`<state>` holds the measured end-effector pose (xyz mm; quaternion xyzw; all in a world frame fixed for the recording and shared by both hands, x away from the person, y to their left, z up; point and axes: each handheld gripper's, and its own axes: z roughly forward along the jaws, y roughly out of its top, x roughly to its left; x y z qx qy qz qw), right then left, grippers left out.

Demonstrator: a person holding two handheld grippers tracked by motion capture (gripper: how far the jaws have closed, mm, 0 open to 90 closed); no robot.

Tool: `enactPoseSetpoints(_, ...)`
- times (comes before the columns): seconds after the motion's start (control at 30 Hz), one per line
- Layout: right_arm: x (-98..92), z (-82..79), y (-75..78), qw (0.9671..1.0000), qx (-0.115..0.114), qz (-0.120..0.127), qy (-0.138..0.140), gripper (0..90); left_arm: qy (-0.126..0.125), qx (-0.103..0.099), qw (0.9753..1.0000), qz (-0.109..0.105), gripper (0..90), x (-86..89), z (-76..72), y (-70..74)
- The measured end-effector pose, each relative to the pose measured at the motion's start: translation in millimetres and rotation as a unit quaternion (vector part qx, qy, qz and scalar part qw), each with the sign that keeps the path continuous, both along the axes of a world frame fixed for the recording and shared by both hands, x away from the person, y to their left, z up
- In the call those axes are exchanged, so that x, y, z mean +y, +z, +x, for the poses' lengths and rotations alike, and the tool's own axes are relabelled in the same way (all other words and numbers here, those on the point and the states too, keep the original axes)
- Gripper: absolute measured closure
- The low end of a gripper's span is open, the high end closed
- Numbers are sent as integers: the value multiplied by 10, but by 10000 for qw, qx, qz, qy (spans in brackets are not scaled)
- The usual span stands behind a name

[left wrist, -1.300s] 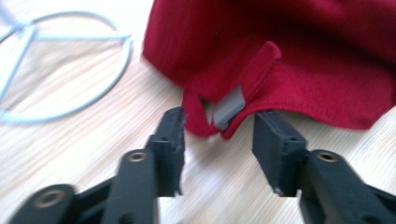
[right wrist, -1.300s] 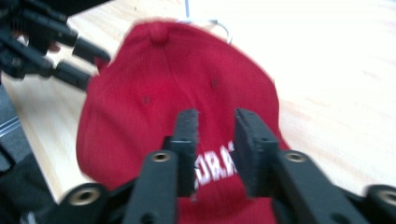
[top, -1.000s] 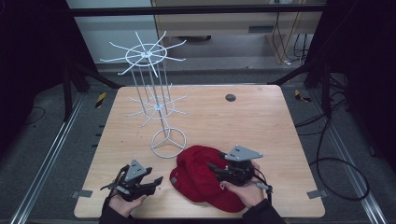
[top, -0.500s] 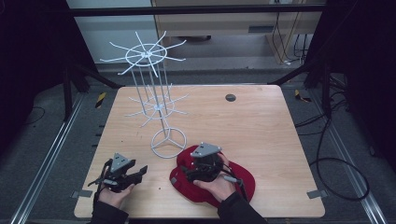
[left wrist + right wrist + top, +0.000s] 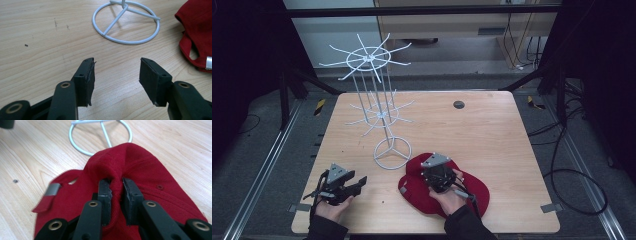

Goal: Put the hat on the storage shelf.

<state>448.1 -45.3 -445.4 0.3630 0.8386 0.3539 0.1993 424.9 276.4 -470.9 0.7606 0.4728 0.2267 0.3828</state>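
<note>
Red cap (image 5: 447, 192) lies on the worktop (image 5: 492, 135) near its front edge, a fold of its crown now pinched between the jaws of the right tool (image 5: 116, 188), which has moved in from the right. Left tool (image 5: 116, 72) has drawn back leftward, jaws apart and holding nothing. Beyond, just beside the cap, stands a white wire rack (image 5: 377, 105), likely where it will hang.
</note>
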Motion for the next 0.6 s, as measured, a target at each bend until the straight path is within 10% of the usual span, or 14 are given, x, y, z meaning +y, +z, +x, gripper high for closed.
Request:
enactPoseSetpoints(0.23, -322, -94, 262, 9976, -281, 623, -53, 789, 64, -65, 9999, -46, 463, 14, -7, 13)
enactPoseSetpoints(0.6, -933, -283, 786, 9831, -953, 1535, -279, 791, 88, -100, 9999, -82, 462, 17, -6, 20)
